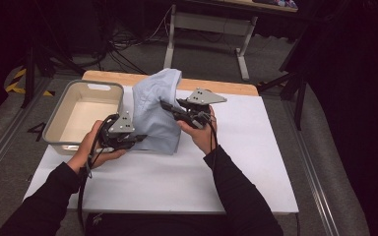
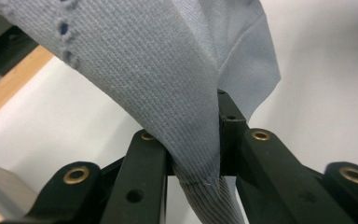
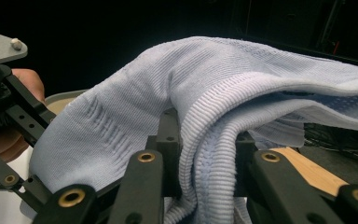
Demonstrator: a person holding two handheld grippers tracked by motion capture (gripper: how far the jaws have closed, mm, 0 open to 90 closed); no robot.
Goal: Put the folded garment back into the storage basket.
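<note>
- The light blue knitted garment hung between the two hand-held grippers above the white table, its top bulging up toward the far wooden edge and its lower hem reaching down near the table surface.
- The left hand-held gripper sat at the garment's near-left lower corner, just right of the beige bin.
- In the left gripper view, the left hand-held gripper was clenched on a bunched fold of the garment: fabric ran down between the two black jaws and was pinched there, with the rest spreading upward and to the right over the table.
- The right hand-held gripper met the garment at its right side, higher than the left one and farther from the person.
- In the right gripper view, the right hand-held gripper was clamped on a ribbed edge of the garment, the ribbing squeezed between the jaws and the cloth draped over them to both sides.
- The bin stood on the table at the left, just beside the garment; whether the cloth touched it could not be told.
</note>
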